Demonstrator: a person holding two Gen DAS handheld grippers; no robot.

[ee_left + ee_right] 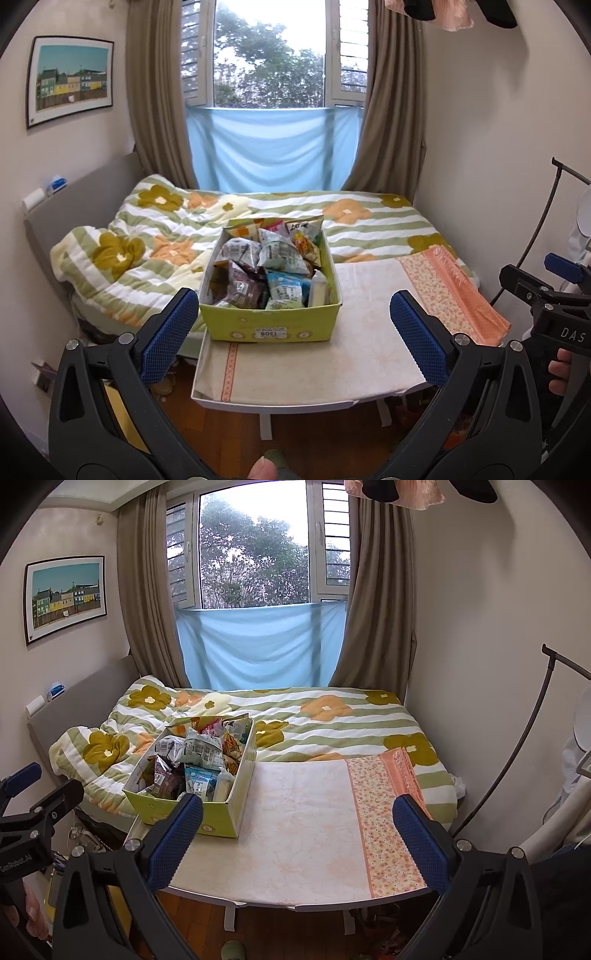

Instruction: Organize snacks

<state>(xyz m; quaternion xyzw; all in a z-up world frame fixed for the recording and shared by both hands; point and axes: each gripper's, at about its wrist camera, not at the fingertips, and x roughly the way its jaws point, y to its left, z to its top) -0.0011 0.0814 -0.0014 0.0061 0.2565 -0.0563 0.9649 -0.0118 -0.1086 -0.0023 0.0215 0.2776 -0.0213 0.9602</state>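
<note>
The snack box [271, 291] sits at twelve o'clock of the wide, empty left gripper [295, 332], its long axis running away; the right gripper [299, 838], equally wide, has it at ten o'clock.

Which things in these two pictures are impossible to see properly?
- Lower snack packets in the green box: buried under the top ones, both views.
- Print on the packets: too small.
- Floor under the table: hidden by the tabletop.
- Box label: upside down, only digits legible.
</note>
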